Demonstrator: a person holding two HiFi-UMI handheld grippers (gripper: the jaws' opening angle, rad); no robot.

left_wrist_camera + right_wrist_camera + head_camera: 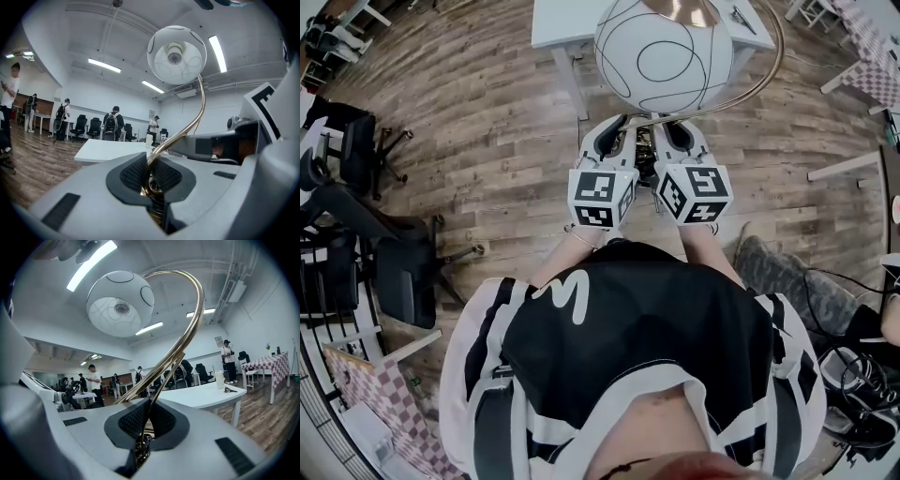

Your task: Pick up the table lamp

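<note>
The table lamp has a white globe shade with thin black lines and a curved brass stem. It is held up in the air in front of me, above the wooden floor. My left gripper and right gripper sit side by side just under the shade. In the left gripper view the black pads are shut on the brass stem, with the shade above. In the right gripper view the pads pinch a thin brass rod of the stem below the shade. The lamp's base is hidden.
A white table stands beyond the lamp. Black office chairs are at the left and a checkered table at the lower left. Cables and shoes lie at the right. People stand far back in the room.
</note>
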